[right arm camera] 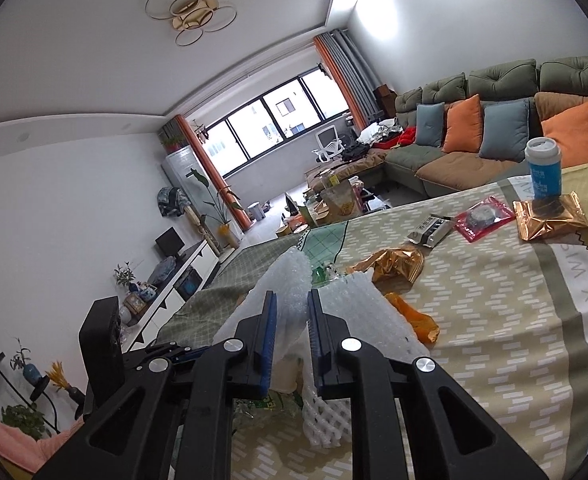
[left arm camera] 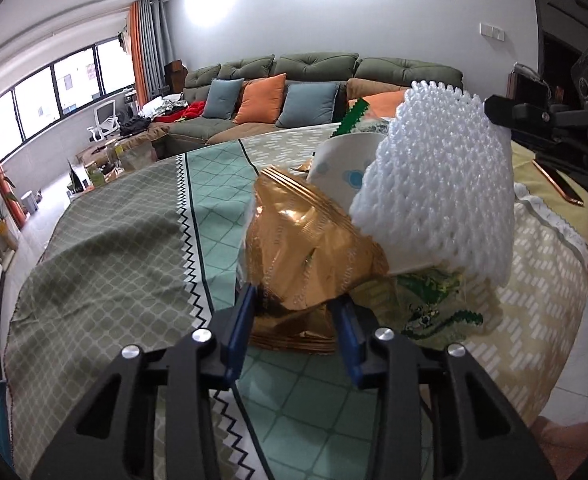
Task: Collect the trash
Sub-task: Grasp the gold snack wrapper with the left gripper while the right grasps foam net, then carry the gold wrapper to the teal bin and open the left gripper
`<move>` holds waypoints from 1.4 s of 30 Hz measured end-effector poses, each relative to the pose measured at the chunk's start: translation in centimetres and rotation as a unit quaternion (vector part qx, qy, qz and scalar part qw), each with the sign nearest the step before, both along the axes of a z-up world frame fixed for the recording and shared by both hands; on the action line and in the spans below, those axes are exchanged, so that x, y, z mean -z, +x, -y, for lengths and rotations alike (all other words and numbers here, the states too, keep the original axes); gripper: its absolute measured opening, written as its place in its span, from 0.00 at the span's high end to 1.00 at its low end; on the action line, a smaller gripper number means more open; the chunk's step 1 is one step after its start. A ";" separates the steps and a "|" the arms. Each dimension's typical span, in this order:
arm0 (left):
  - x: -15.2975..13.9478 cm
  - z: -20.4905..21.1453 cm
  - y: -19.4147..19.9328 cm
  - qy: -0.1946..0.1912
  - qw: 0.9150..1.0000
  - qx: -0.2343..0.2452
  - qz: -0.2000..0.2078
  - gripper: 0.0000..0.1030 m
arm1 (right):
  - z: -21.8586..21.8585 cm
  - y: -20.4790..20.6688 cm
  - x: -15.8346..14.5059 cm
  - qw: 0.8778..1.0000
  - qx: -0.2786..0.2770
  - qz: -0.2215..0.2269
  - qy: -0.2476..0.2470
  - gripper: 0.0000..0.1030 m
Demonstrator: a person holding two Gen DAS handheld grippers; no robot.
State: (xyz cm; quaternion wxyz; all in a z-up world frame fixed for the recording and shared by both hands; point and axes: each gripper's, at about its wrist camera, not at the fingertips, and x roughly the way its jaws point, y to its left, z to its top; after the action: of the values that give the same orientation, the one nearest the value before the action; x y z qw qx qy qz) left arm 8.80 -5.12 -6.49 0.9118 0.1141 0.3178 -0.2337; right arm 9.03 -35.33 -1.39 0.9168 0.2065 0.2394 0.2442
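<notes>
My left gripper [left arm camera: 295,310] is shut on a crumpled gold foil wrapper [left arm camera: 305,248] just above the patterned tablecloth [left arm camera: 134,240]. Behind the wrapper a white paper cup [left arm camera: 345,164] holds a green wrapper [left arm camera: 351,116]. My right gripper [right arm camera: 292,314] is shut on a white foam fruit net [right arm camera: 290,276], which also shows in the left wrist view [left arm camera: 437,184], held beside the cup. A green printed wrapper [left arm camera: 429,300] lies under the net. Further along the table lie a gold wrapper [right arm camera: 393,266], an orange wrapper [right arm camera: 417,318], a grey packet [right arm camera: 431,230], a red packet [right arm camera: 481,218] and another gold wrapper [right arm camera: 549,216].
A blue and white lidded cup [right arm camera: 543,168] stands at the table's far side. A phone [left arm camera: 557,182] lies near the right table edge. A green sofa [left arm camera: 294,92] with cushions stands behind the table. A cluttered coffee table [right arm camera: 333,192] stands by the window.
</notes>
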 end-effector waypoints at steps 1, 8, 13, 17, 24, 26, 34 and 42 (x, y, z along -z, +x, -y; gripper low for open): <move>0.0 -0.2 0.0 -0.004 1.000 0.000 -0.001 0.66 | -0.1 0.0 0.0 1.000 -0.002 0.000 0.000 0.85; -0.9 -2.4 -0.8 -0.035 0.999 -0.015 0.002 0.68 | -1.0 0.2 -0.3 1.000 -0.016 0.004 0.005 0.85; -1.9 -4.8 -2.1 -0.055 0.998 -0.038 0.002 0.68 | -2.2 0.7 -0.6 0.999 -0.037 0.005 0.012 0.85; -2.6 -7.1 -3.0 -0.060 0.996 -0.066 0.007 0.68 | -4.0 1.2 -0.8 0.998 -0.060 0.004 0.016 0.85; -4.0 -13.4 -4.9 -0.072 0.987 -0.144 0.011 0.67 | -9.5 3.6 -0.9 0.993 -0.116 -0.003 0.015 0.85; -4.1 -15.3 -5.1 -0.070 0.983 -0.168 0.015 0.67 | -11.1 4.2 -0.9 0.991 -0.131 -0.006 0.016 0.85; -4.9 -23.2 -6.8 -0.070 0.960 -0.269 0.021 0.67 | -19.5 7.3 -0.9 0.978 -0.208 -0.017 0.009 0.85; -4.4 -29.0 -6.5 -0.073 0.938 -0.340 0.003 0.66 | -26.3 8.7 -0.7 0.967 -0.254 -0.019 -0.013 0.85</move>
State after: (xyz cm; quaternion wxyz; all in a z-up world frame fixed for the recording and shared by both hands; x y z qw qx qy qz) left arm 2.28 23.85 -2.07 0.9435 -0.0674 0.3172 0.0678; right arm 17.77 -9.03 -0.65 0.8227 0.1315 0.3046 0.4616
